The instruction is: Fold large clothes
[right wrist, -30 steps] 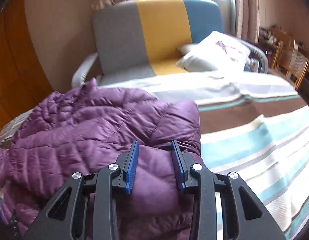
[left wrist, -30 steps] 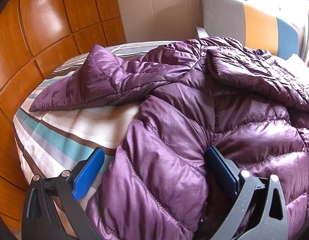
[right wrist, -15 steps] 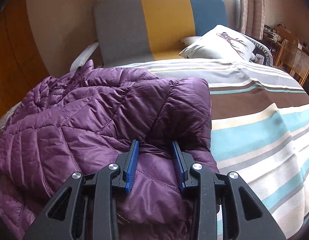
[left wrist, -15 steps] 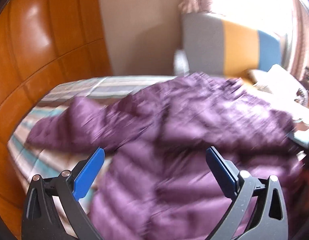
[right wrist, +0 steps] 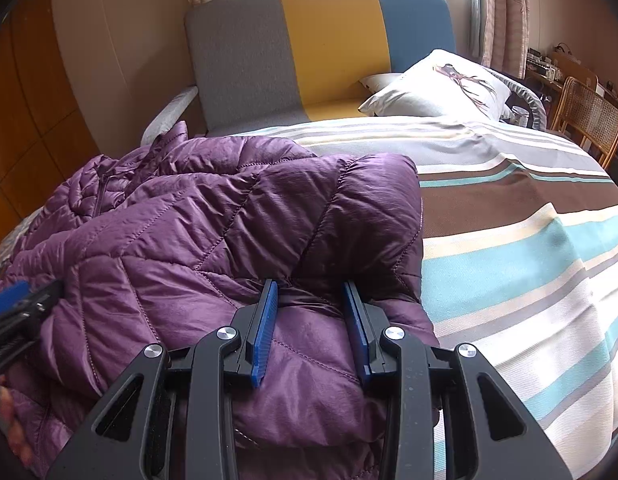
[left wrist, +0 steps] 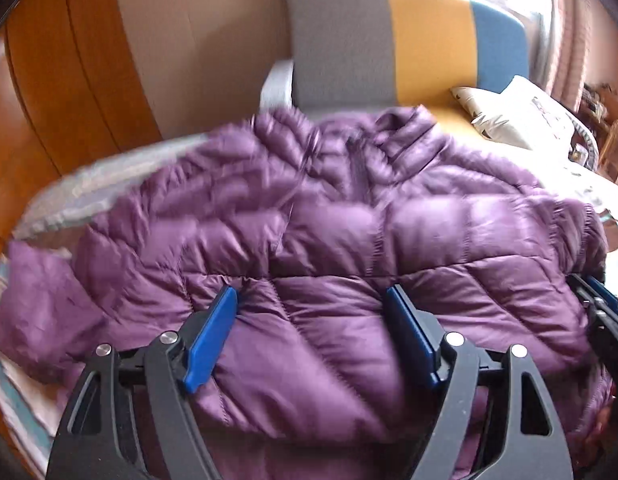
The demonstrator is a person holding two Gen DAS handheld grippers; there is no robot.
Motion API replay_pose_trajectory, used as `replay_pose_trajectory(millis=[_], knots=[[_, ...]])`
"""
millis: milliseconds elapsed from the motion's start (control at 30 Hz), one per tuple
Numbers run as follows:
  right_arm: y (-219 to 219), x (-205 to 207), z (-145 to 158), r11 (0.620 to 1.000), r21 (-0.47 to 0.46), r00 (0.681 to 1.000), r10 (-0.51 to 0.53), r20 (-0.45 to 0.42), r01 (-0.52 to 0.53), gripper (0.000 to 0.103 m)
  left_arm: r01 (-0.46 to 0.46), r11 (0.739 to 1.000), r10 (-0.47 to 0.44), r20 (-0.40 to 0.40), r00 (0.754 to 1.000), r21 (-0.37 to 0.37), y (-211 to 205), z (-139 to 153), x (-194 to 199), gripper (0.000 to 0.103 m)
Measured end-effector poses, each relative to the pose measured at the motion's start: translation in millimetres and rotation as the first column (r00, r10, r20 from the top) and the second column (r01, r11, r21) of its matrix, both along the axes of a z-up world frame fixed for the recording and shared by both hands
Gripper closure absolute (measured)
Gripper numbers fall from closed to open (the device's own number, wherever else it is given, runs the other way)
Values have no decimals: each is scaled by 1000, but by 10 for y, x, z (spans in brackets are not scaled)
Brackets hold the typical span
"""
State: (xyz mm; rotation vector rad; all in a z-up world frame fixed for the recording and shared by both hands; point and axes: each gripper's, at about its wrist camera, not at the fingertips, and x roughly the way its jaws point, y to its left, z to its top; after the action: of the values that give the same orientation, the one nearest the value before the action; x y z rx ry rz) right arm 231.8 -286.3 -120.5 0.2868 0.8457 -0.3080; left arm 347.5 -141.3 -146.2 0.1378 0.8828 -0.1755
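The purple quilted down jacket (right wrist: 213, 232) lies bunched across the left and centre of the frame on the striped bedspread (right wrist: 521, 248). The right gripper (right wrist: 311, 304) pinches a jacket fold at lower centre. The left gripper (left wrist: 311, 308) stands spread, jacket fabric bulging between its blue pads (left wrist: 211, 340). Beyond, upper centre: a grey-yellow-blue sofa (right wrist: 321, 44) with a deer-print pillow (right wrist: 441, 84); a rattan chair (right wrist: 589, 116) at the right edge.
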Motion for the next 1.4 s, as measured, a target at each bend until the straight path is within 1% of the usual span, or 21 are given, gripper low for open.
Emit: replay_pose_trajectory(millis=[67, 167, 200, 267, 367, 433, 500, 533, 600, 633, 667, 700, 833, 933, 1000, 1033, 1067, 1167, 1200, 1300, 1400], knots=[[12, 4, -2, 1000, -8, 1000, 0, -2, 0, 69, 0, 1000, 0, -2, 1000, -17, 29, -45, -3, 25], [7, -5, 24, 1000, -3, 1000, 0, 3, 0, 69, 0, 1000, 0, 9, 1000, -3, 12, -57, -38, 25], [-1, -25, 59, 1000, 2, 1000, 1, 15, -1, 69, 0, 1000, 0, 8, 1000, -12, 40, -60, -48, 25], [49, -88, 199, 1000, -26, 999, 16, 51, -15, 69, -1, 1000, 1, 8, 1000, -28, 68, -62, -62, 25], [312, -93, 427, 989, -77, 985, 134, 108, -126, 69, 0, 1000, 0, 12, 1000, -19, 62, -65, -82, 25], [508, 29, 473, 974, -84, 971, 219, 98, -211, 69, 0, 1000, 0, 13, 1000, -16, 60, -73, -78, 25], [617, 186, 428, 967, -68, 965, 251, 71, -246, 69, 0, 1000, 0, 13, 1000, -20, 57, -73, -69, 25], [639, 271, 368, 968, -62, 968, 248, 48, -245, 69, 0, 1000, 0, 12, 1000, -25, 61, -74, -73, 25], [601, 397, 199, 979, -45, 980, 200, -19, -201, 69, 0, 999, 1, 10, 1000, -32, 70, -73, -75, 25], [520, 448, 71, 984, 6, 983, 176, -44, -176, 69, -1, 999, 1, 9, 1000, -33, 70, -78, -65, 25], [461, 464, 23, 985, 49, 985, 168, -32, -167, 70, -1, 999, 1, 9, 1000, -32, 72, -81, -61, 24], [429, 465, 19, 985, 64, 987, 161, -18, -160, 70, -2, 1000, 3, 10, 1000, -27, 70, -85, -62, 24], [523, 507, 20, 986, -6, 986, 165, -36, -166, 70, -3, 1000, 3, 9, 1000, -26, 62, -80, -61, 24], [522, 513, 20, 986, -10, 986, 165, -31, -165, 70, 5, 998, -5, 2, 1000, -57, 118, -37, -79, 21], [525, 477, 6, 986, -12, 986, 165, -28, -165, 70, 14, 998, -14, 1, 1000, -67, 175, 1, -113, 17], [526, 481, 8, 986, -15, 986, 164, -28, -165, 70, 3, 998, -3, 6, 1000, -59, 229, 40, -155, 16], [528, 451, 1, 986, -18, 986, 164, -27, -165, 70, -5, 998, 6, 11, 1000, -57, 259, 68, -182, 12], [555, 430, 3, 986, -22, 986, 164, -27, -164, 70, -37, 993, 41, 41, 998, -109, 499, 233, -288, 6], [556, 428, 1, 986, -21, 986, 164, -26, -164, 70, -47, 991, 54, 51, 997, -129, 591, 287, -308, 2], [561, 432, 1, 986, -26, 986, 164, -27, -165, 70, -119, 981, 133, 88, 987, -151, 991, 443, -348, 2], [571, 434, 2, 986, -36, 986, 164, -30, -165, 70, -216, 957, 241, 117, 963, -194, 1532, 567, -352, 2]])
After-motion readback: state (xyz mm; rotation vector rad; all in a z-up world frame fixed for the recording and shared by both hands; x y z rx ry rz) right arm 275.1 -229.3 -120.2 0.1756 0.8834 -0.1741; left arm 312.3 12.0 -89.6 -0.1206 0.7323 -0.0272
